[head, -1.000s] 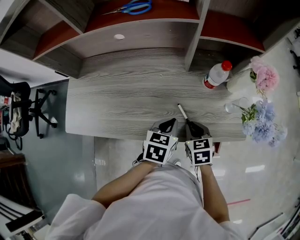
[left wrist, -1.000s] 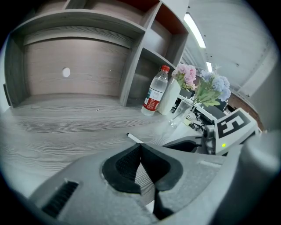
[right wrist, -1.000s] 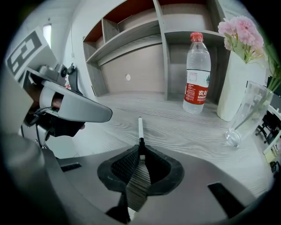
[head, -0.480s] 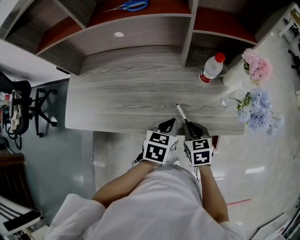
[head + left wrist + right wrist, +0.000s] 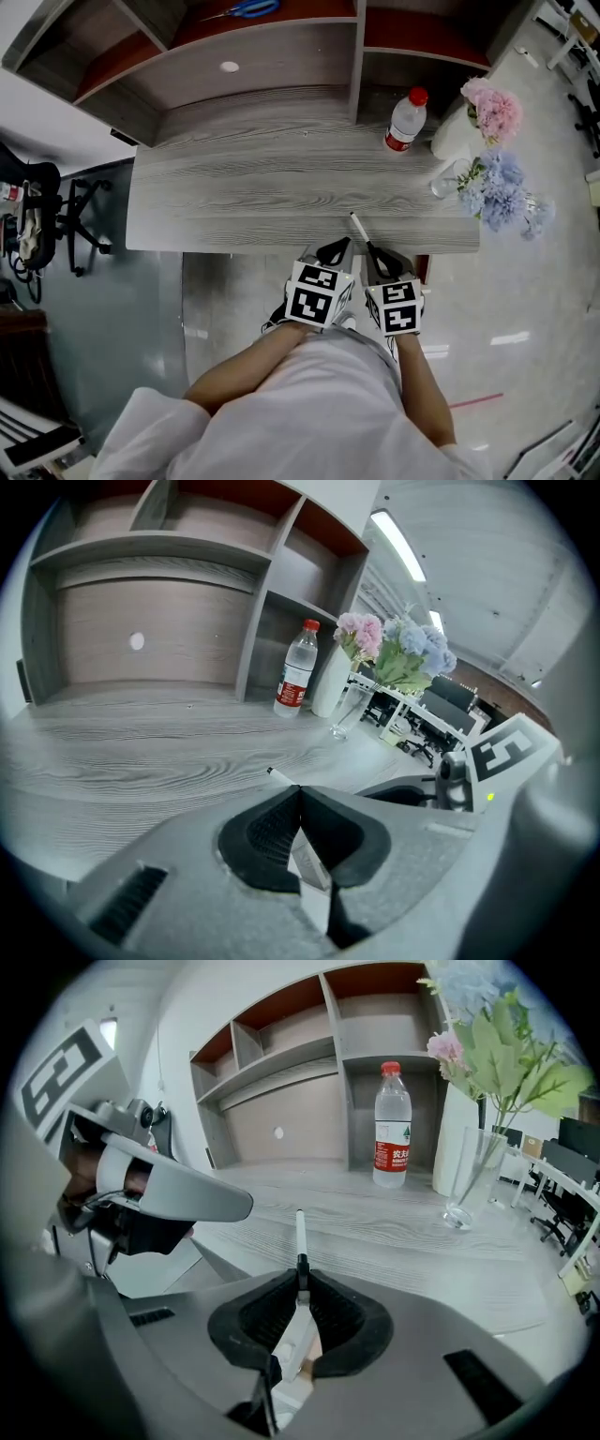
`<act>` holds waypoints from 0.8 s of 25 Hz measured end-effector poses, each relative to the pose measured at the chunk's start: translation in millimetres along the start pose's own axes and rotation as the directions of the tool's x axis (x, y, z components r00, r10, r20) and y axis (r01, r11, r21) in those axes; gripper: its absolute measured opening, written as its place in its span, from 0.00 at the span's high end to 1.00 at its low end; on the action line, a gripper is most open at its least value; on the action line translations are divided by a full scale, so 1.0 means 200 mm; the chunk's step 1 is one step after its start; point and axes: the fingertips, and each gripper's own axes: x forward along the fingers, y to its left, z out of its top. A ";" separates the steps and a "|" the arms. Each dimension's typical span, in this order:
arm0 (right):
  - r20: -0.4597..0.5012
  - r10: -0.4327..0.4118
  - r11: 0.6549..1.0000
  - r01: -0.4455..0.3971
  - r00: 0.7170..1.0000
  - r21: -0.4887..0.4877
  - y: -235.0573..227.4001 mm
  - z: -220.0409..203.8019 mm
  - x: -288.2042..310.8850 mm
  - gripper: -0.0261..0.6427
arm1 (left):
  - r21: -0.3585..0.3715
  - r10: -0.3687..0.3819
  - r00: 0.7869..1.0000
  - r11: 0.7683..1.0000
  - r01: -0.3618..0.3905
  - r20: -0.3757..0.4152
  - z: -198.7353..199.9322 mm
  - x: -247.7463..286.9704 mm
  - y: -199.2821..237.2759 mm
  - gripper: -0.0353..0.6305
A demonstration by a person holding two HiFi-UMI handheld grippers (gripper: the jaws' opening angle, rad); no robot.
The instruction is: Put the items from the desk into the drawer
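Note:
A thin white pen with a black grip (image 5: 360,229) sticks out over the grey wood desk's (image 5: 234,187) front edge. My right gripper (image 5: 379,253) is shut on its black end; in the right gripper view the pen (image 5: 300,1230) points forward from the shut jaws of that gripper (image 5: 302,1277). My left gripper (image 5: 336,251) sits just left of it at the desk edge, jaws shut with nothing between them. In the left gripper view, the left gripper (image 5: 299,789) shows only the pen's white tip (image 5: 273,773) beyond it.
A water bottle with a red cap (image 5: 404,120) stands at the back right beside a white vase of pink flowers (image 5: 491,105), a glass (image 5: 446,180) and blue flowers (image 5: 502,186). Blue scissors (image 5: 246,8) lie on the upper shelf. An office chair (image 5: 56,220) stands at the left.
Both grippers and the pen have drawn back from over the desk to its front edge. The head view has shifted, so the desk sits higher in the picture.

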 end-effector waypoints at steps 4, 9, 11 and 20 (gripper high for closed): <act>0.007 -0.004 1.000 0.004 1.000 0.001 0.00 -0.05 -0.06 0.90 | 0.009 -0.003 1.000 1.000 0.003 0.004 -0.03 -0.02 -0.06 0.94; 0.012 -0.008 1.000 0.008 1.000 0.002 0.01 -0.12 -0.14 0.90 | 0.013 -0.012 1.000 1.000 0.012 0.019 -0.08 -0.04 -0.15 0.94; 0.011 -0.017 1.000 0.017 1.000 0.002 0.01 -0.16 -0.17 0.90 | 0.014 -0.017 1.000 1.000 0.017 0.021 -0.10 -0.05 -0.19 0.94; 0.022 -0.034 0.999 0.034 0.999 0.007 0.03 -0.28 -0.33 0.90 | 0.014 -0.022 0.999 1.000 0.021 0.028 -0.20 -0.12 -0.32 0.94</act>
